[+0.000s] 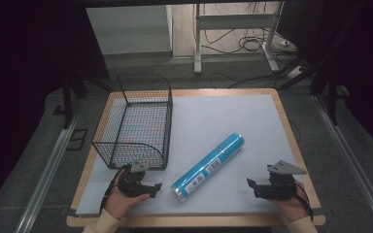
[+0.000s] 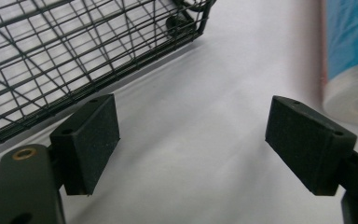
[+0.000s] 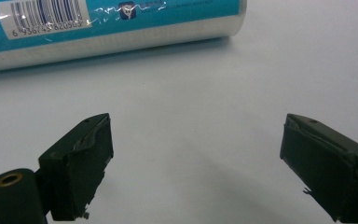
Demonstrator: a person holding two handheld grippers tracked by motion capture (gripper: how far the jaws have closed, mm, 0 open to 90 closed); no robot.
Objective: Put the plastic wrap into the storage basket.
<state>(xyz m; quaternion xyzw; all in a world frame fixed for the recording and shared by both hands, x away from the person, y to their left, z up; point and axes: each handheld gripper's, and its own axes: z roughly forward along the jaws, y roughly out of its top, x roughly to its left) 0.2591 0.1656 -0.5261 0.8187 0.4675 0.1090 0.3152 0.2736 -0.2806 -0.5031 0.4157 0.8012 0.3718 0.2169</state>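
A blue cylindrical roll [image 1: 208,168] with a barcode label lies on its side, diagonally, on the white-topped table [image 1: 252,121], between the two grippers and touching neither. The left gripper [image 1: 154,190], held near the table's front edge just in front of the black wire basket [image 1: 136,121], has its jaws spread wide with nothing between them. The right gripper [image 1: 251,186], well to the roll's right, likewise stands with jaws apart and empty, pointing toward the roll.

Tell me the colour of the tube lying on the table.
The tube is bright blue with white labelling and a barcode, best seen in the right gripper view.
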